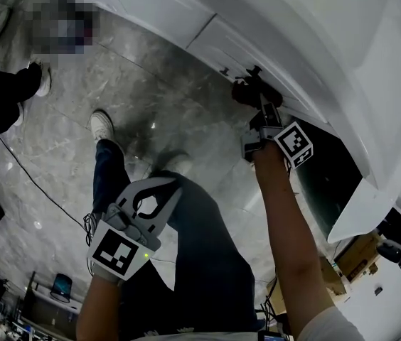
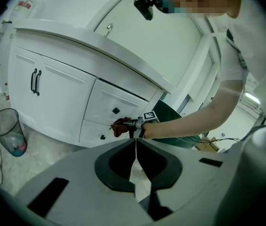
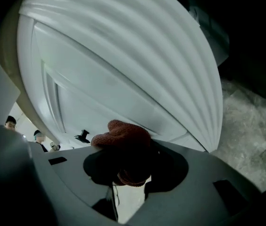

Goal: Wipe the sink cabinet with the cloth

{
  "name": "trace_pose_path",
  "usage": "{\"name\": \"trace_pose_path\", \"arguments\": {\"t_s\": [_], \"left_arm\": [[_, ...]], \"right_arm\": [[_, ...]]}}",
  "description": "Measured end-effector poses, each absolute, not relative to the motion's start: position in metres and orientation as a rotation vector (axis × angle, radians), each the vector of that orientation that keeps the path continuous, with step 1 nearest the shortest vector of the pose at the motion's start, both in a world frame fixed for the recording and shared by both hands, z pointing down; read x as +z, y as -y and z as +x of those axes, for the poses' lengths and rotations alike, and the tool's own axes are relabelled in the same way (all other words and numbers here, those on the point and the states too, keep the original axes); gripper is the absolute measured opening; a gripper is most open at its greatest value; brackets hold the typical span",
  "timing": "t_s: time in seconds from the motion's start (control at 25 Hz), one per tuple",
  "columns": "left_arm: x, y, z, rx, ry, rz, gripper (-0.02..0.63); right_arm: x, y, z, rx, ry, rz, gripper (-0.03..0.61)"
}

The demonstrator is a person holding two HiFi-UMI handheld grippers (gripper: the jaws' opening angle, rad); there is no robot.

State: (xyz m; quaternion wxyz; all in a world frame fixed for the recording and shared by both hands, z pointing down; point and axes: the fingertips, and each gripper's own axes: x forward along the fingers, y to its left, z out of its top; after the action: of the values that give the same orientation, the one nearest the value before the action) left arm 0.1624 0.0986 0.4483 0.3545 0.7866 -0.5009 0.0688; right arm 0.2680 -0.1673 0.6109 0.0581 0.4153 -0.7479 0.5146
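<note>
Cloth [image 3: 123,145], a rust-red knitted wad, sits bunched between the jaws of the right gripper [image 3: 130,171], which are closed down on it with only the wad keeping them apart. In the head view it lies right of centre in the upper half of the frame, at the white front of the sink cabinet [image 1: 314,48], just beside a small black knob [image 1: 256,69]. It looks pressed to the panel there. The outstretched arm probably serves to put the fabric, not the tool, on the paint for a wiping stroke.

The left gripper [image 2: 135,145] shows its jaws shut tip to tip with nothing between them. It hangs low at the lower left of the head view, well away from the cabinet, most likely kept back because one cloth needs one tool.

No brand or wording is readable. The cubes carry only black-and-white square markers [image 1: 294,142], and a reddish label [image 2: 24,4] at the upper left of the left gripper view is too small to read.
</note>
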Motion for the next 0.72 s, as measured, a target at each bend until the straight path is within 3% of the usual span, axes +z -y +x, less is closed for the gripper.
{"name": "trace_pose_path", "arguments": {"t_s": [0.72], "left_arm": [[0.433, -0.104, 0.147, 0.168, 1.181, 2.120, 0.012]], "right_arm": [[0.569, 0.165, 0.299, 1.423, 2.226, 1.425, 0.140]]}}
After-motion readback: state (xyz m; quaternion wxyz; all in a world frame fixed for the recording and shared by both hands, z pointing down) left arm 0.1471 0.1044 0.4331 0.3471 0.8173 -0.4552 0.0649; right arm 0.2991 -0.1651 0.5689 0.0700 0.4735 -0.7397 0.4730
